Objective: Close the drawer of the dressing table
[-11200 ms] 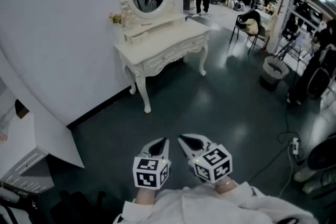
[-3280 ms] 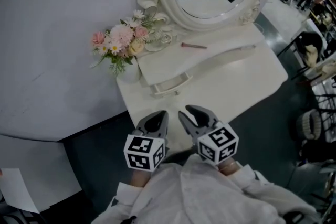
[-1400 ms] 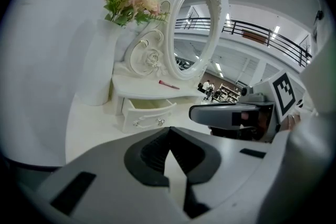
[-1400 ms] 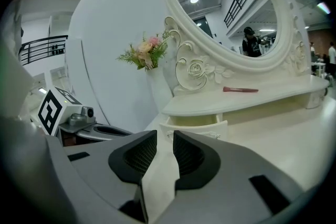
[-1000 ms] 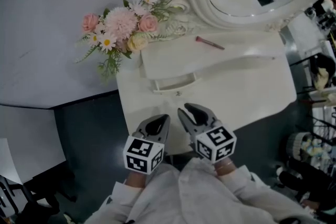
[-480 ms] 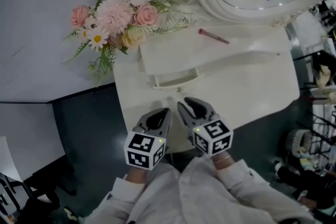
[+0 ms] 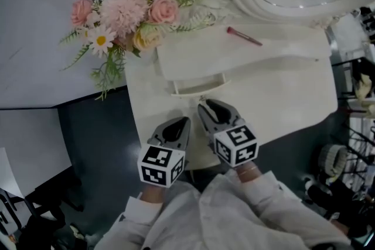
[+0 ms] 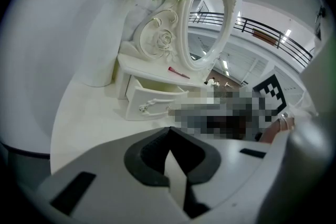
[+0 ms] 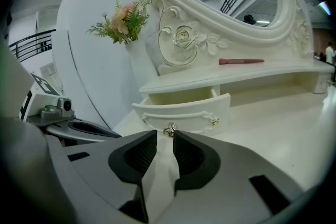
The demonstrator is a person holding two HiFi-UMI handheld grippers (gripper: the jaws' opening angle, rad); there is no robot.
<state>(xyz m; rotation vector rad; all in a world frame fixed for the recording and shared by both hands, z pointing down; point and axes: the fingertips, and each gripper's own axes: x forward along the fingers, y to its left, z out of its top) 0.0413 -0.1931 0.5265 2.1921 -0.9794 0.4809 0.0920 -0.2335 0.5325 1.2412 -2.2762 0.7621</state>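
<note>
Head view: the small cream wooden drawer stood pulled out beneath the raised shelf of the white carved dressing table. The left gripper and right gripper hung just short of it. Left gripper view: jaws met tip to tip, holding nothing. Right gripper view: jaws a narrow slit apart, empty, with the drawer's metal knob just beyond the tips.

— Any words or numbers to read here?
— None. The two marker cubes carry only black-and-white square patterns, no letters.
— And the dressing table?
— Plain white, with no label or brand showing.
</note>
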